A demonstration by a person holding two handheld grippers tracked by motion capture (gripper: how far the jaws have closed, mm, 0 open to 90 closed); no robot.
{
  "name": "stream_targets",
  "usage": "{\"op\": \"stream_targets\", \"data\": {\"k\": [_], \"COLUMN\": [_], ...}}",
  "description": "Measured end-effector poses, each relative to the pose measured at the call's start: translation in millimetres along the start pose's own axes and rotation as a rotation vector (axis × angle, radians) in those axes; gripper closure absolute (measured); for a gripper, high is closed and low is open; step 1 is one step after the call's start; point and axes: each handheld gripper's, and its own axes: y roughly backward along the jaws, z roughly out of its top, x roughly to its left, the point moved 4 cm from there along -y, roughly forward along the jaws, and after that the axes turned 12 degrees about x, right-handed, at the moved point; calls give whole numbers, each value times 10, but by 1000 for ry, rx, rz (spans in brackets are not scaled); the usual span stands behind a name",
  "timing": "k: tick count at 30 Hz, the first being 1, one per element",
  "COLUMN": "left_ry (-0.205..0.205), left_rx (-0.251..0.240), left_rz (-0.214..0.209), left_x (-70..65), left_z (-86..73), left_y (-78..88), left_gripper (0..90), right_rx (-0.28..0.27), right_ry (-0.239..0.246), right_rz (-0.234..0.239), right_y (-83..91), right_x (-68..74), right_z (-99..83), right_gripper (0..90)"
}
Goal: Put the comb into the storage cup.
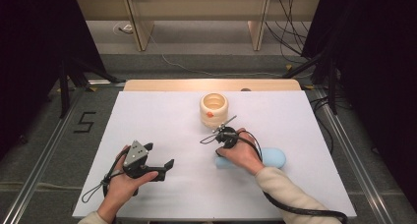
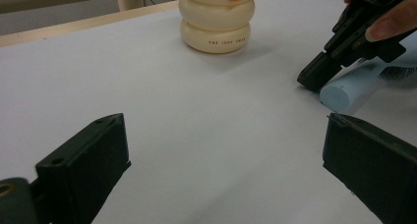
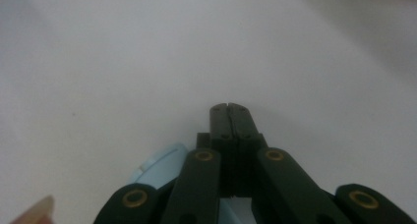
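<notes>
From above, your right claw [image 1: 221,135] sits over the near end of a pale blue bottle [image 1: 273,157] lying on its side toward the bench's right edge. The right gripper view shows its jaws clenched together, empty, the bottle's rounded end [image 3: 160,170] beside them. Your left claw [image 1: 156,161] hangs released near the front edge. The left gripper view reveals red lettering on the cream ribbed jar [image 2: 216,25].
</notes>
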Motion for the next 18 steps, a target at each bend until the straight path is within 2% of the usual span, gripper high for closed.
{"op": "stream_targets", "data": {"k": [9,13,18], "left_ry": [1,0,2], "left_rx": [-1,0,-1], "left_rz": [2,2,3], "left_x": [2,0,4], "left_z": [0,-1,-1], "left_y": [2,1,3], "left_gripper": [30,30,30], "right_rx": [23,52,109], "right_ry": [-5,19,77], "right_rz": [7,18,35], "right_y": [15,33,73], "right_x": [22,69,130], "right_z": [-39,-94,-231], "right_gripper": [900,900,900]}}
